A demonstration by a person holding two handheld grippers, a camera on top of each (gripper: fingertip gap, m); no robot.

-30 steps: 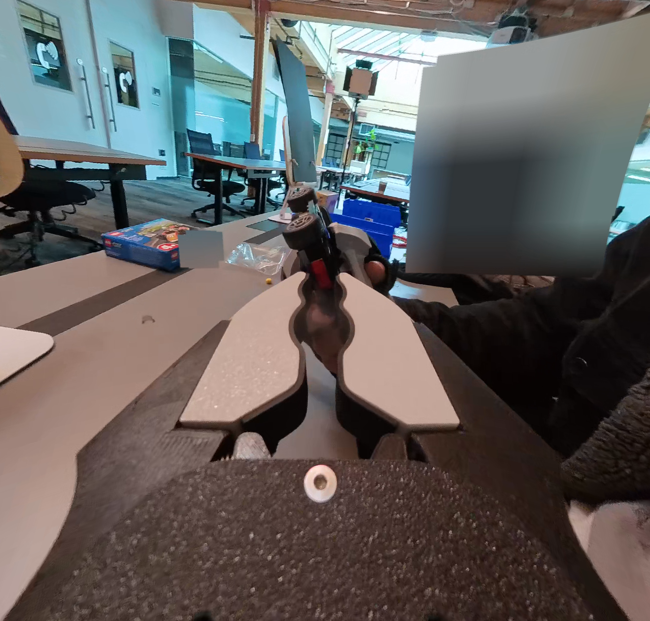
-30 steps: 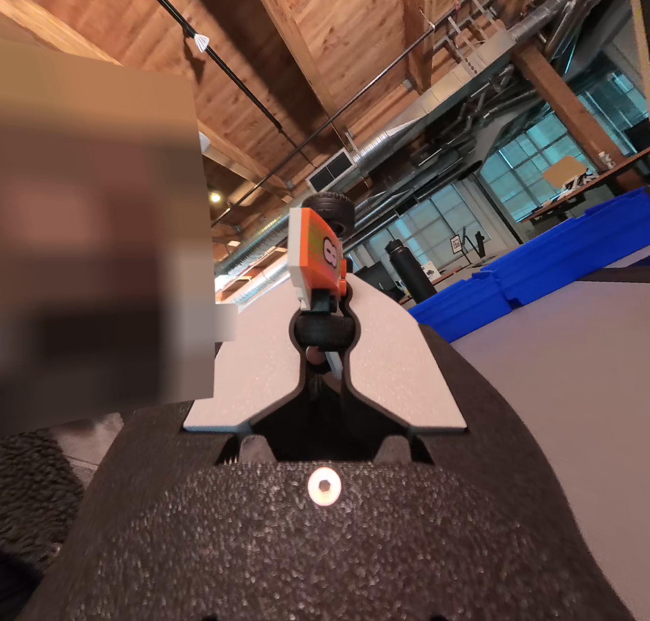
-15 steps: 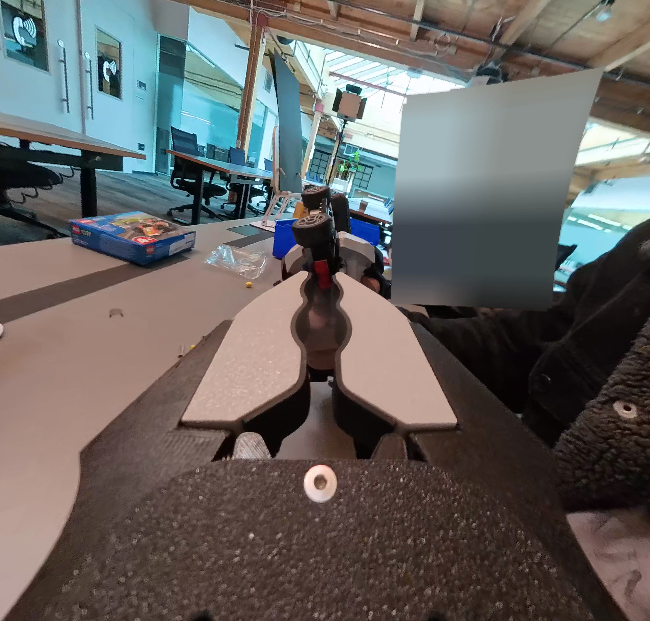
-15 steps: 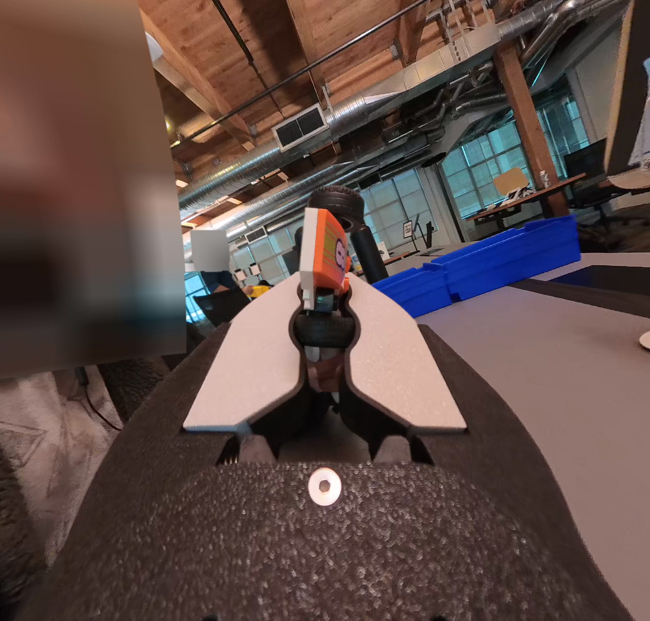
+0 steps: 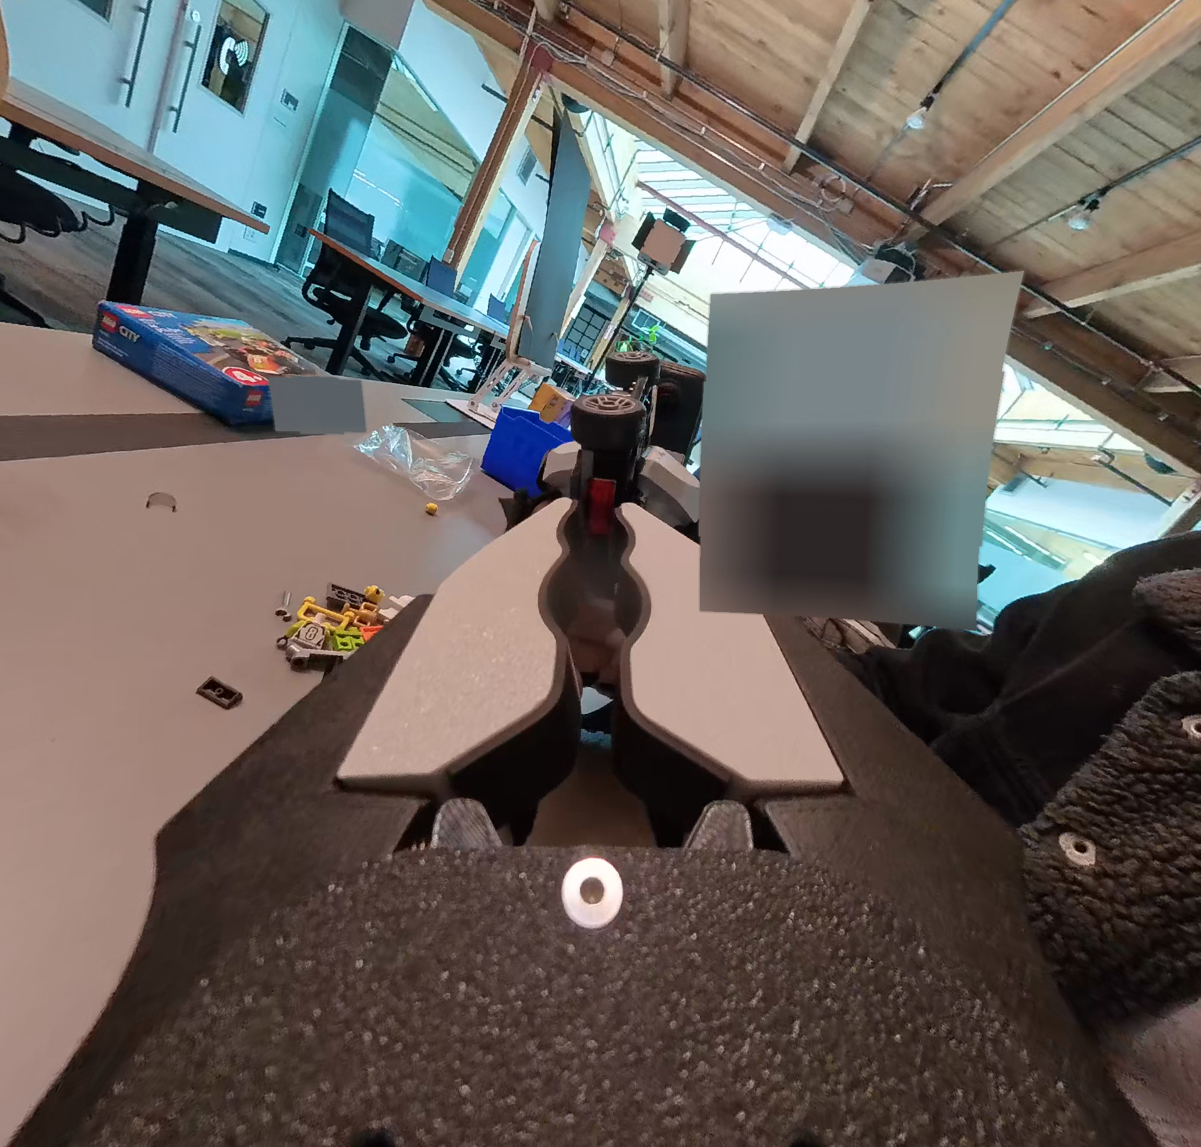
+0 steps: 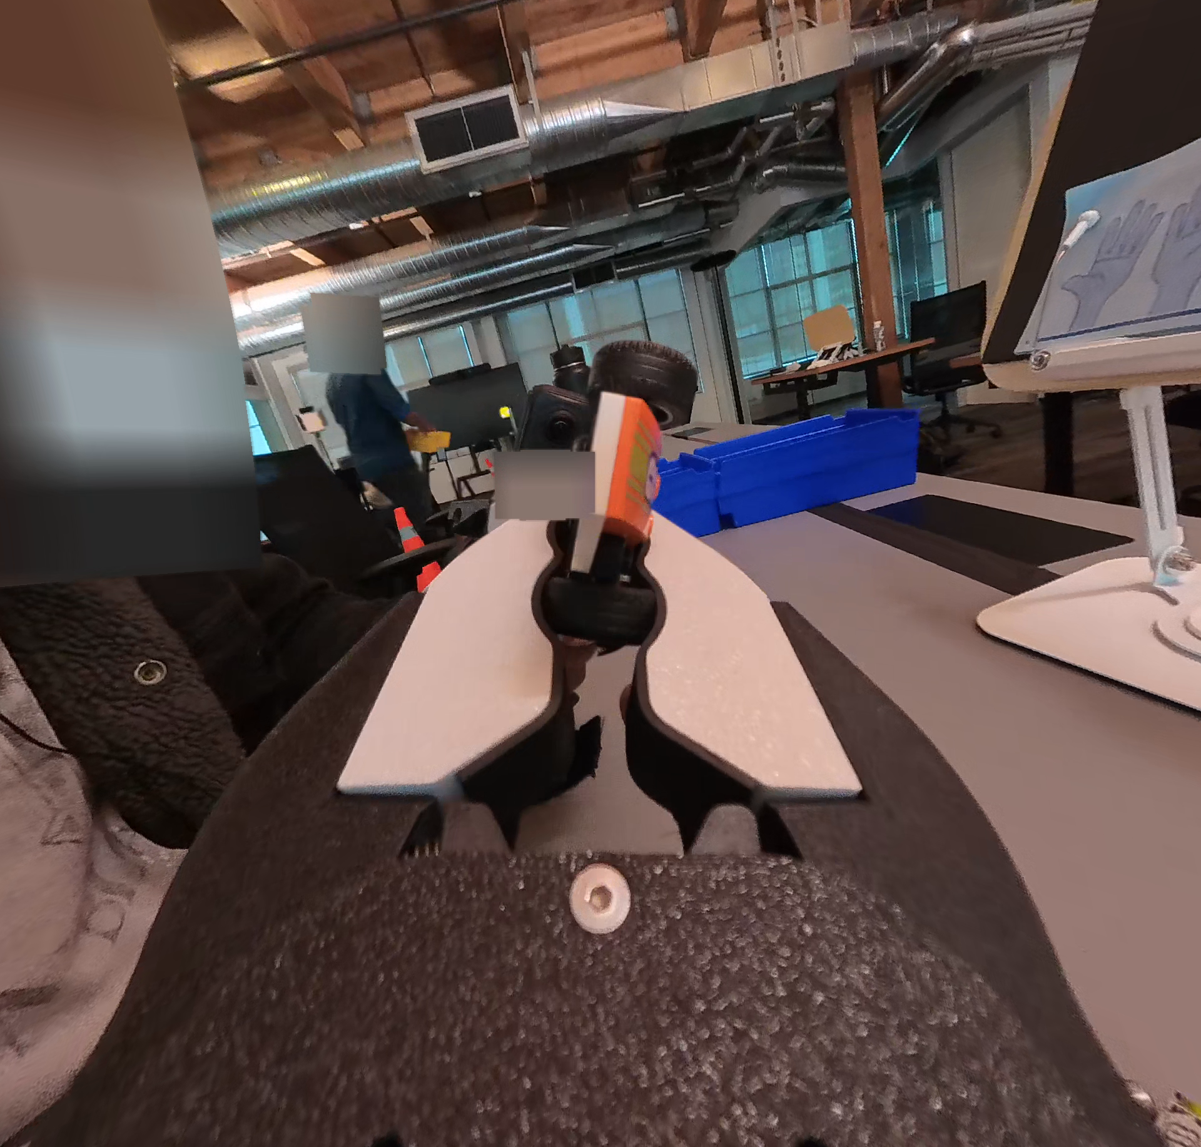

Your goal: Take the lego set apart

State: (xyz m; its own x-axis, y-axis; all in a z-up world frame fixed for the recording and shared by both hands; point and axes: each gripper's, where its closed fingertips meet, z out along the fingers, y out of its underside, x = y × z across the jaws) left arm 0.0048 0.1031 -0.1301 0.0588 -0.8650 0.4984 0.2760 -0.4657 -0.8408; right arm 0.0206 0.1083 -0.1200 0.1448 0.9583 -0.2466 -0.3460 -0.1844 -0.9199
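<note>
The lego car (image 5: 607,459) is gripped tight by the left gripper (image 5: 594,524) and the right gripper (image 6: 601,570), up above the table (image 5: 195,557). Now a pile of loose pieces (image 5: 335,622) is seen, hidden before.

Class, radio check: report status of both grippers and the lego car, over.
Left gripper shut on black-wheeled lego car. Right gripper shut on same car, orange-white panel up. Car aloft over grey table. Loose bricks below; nothing blocking.
</note>
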